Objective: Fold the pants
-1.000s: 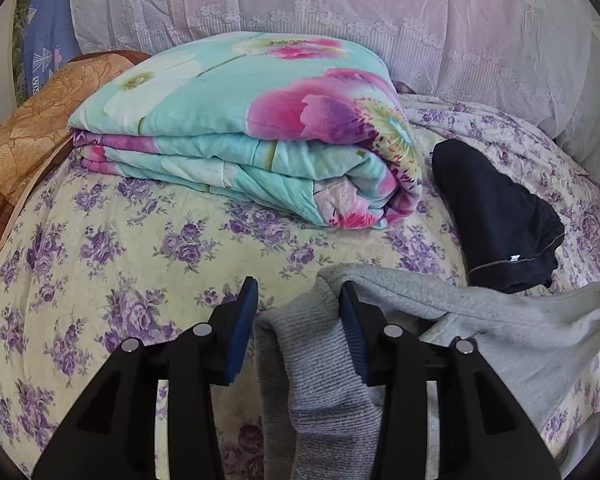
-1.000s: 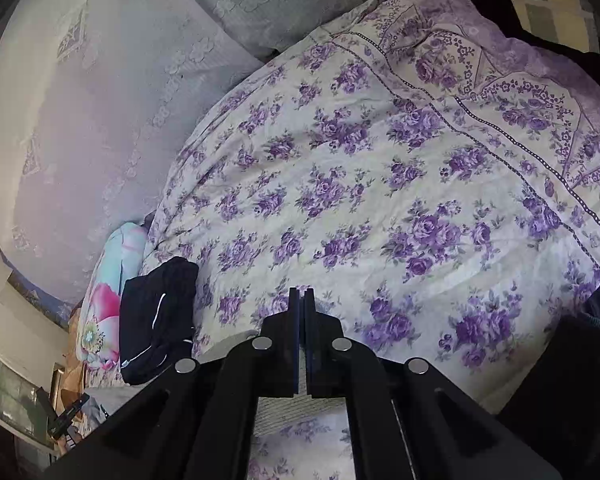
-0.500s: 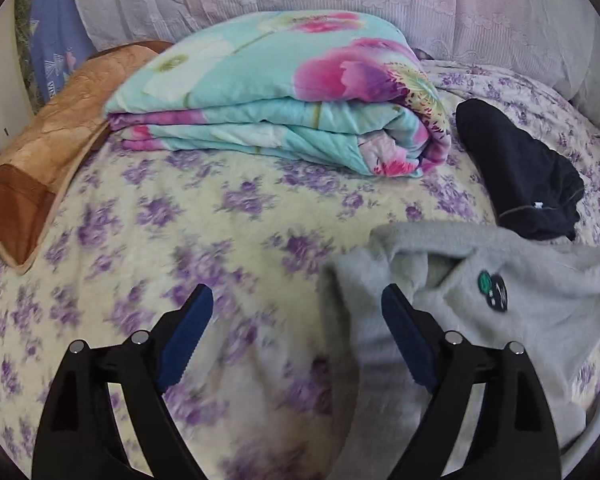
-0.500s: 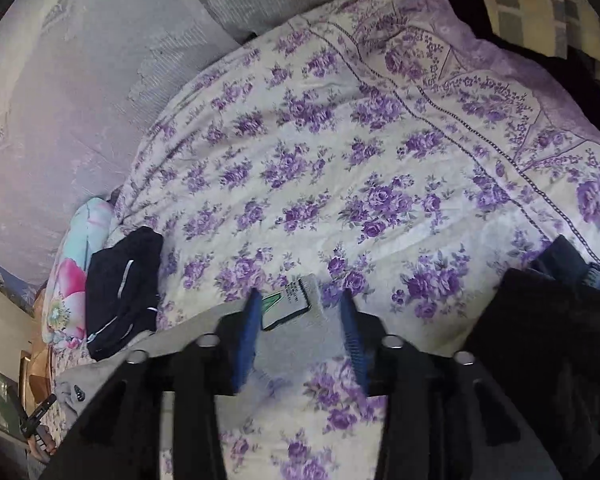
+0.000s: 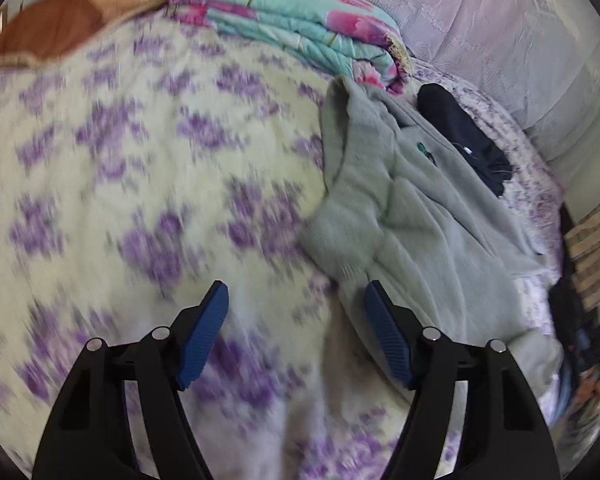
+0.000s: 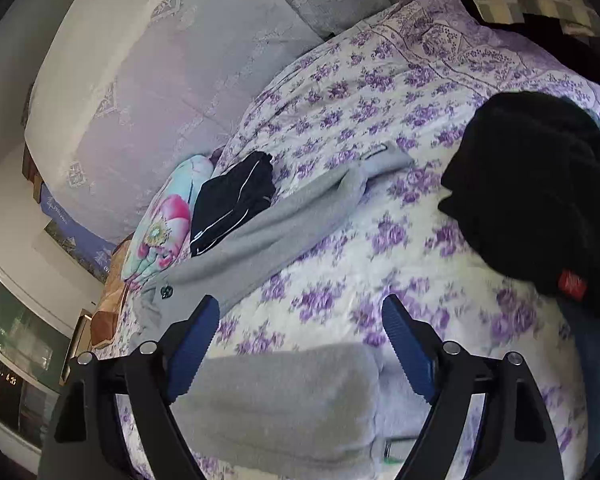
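The grey pants [image 5: 404,208] lie stretched across the purple-flowered bedspread [image 5: 140,168]. In the left wrist view they lie to the right, and their ribbed edge ends just ahead of the right fingertip. My left gripper [image 5: 296,316] hangs over bare bedspread with its jaws closing and nothing between them. In the right wrist view one long grey part of the pants [image 6: 284,220] runs diagonally ahead. A thick grey fold [image 6: 276,400] lies low under my right gripper [image 6: 300,336]. Its jaws are opening and the pads do not press on the cloth.
A folded teal and pink quilt [image 5: 300,20] and a brown cushion [image 5: 76,20] lie at the back. A dark folded garment [image 6: 236,200] rests beside the pants. A black fleecy garment with a red tag [image 6: 540,200] lies at the right. A lace-covered headboard [image 6: 160,80] stands behind.
Both grippers, shut on the grey pants a second ago, have opened and let go. Both have pulled back across the bed, and the pants now lie flat.
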A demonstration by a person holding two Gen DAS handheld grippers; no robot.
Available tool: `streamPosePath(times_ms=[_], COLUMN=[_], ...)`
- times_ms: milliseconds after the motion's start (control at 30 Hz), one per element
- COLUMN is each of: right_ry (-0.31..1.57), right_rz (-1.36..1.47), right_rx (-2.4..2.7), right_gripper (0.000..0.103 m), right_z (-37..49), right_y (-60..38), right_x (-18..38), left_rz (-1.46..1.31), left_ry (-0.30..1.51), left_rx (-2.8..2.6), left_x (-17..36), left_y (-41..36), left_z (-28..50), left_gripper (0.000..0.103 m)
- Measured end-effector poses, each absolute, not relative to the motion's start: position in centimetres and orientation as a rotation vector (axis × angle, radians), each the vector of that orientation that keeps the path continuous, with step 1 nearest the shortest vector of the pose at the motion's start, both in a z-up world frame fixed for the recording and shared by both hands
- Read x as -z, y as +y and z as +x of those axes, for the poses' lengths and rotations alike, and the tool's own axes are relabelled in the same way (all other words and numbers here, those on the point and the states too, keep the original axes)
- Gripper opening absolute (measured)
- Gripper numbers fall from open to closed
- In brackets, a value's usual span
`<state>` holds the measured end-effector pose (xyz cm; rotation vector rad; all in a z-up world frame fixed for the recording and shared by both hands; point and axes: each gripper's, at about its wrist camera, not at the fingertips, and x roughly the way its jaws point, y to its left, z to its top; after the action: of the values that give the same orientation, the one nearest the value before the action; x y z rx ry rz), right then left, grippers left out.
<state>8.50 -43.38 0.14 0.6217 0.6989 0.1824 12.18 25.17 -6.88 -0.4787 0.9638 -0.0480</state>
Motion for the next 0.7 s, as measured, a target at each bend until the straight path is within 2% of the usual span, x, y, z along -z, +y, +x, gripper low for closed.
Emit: streamPosePath(times_ms=[167, 367, 433, 467, 500, 533, 700], right_ry=[0.740, 0.711, 0.717, 0.723, 0.729, 0.735, 0.774], right_rz=[0.636, 0.635, 0.649, 0.663, 0.679, 0.700, 0.790], right_rx=[-0.167, -0.139, -0.127, -0.125, -0.124, -0.121, -0.132], right_gripper=[0.084, 0.084, 0.084, 0.084, 0.084, 0.084, 0.084], right_z=[5.0, 2.1, 1.4, 1.0, 0.7, 0.2, -1.3], right_y=[-42.6, -43.4, -43.9, -44.2, -44.5, -44.9, -45.2], right_x=[1.6, 1.9, 2.5, 2.9, 3.3, 3.9, 6.2], left_rz=[-0.656, -0.633, -0.665, -0.672, -0.686, -0.686, -0.663], left_ry=[0.925, 0.996, 1.025, 1.026, 1.006, 0.984, 0.891], left_rx=[0.159, 0.144, 0.137, 0.131, 0.136, 0.141, 0.124], left_x=[6.8, 6.9, 8.0, 8.5, 8.7, 8.7, 6.8], left_y=[24.5, 21.3, 21.1, 21.0, 20.9, 20.9, 21.0], left_z=[11.9, 14.7, 15.4, 15.6, 15.4, 15.2, 12.7], left_gripper=[0.068, 0.068, 0.043, 0.037, 0.025, 0.020, 0.015])
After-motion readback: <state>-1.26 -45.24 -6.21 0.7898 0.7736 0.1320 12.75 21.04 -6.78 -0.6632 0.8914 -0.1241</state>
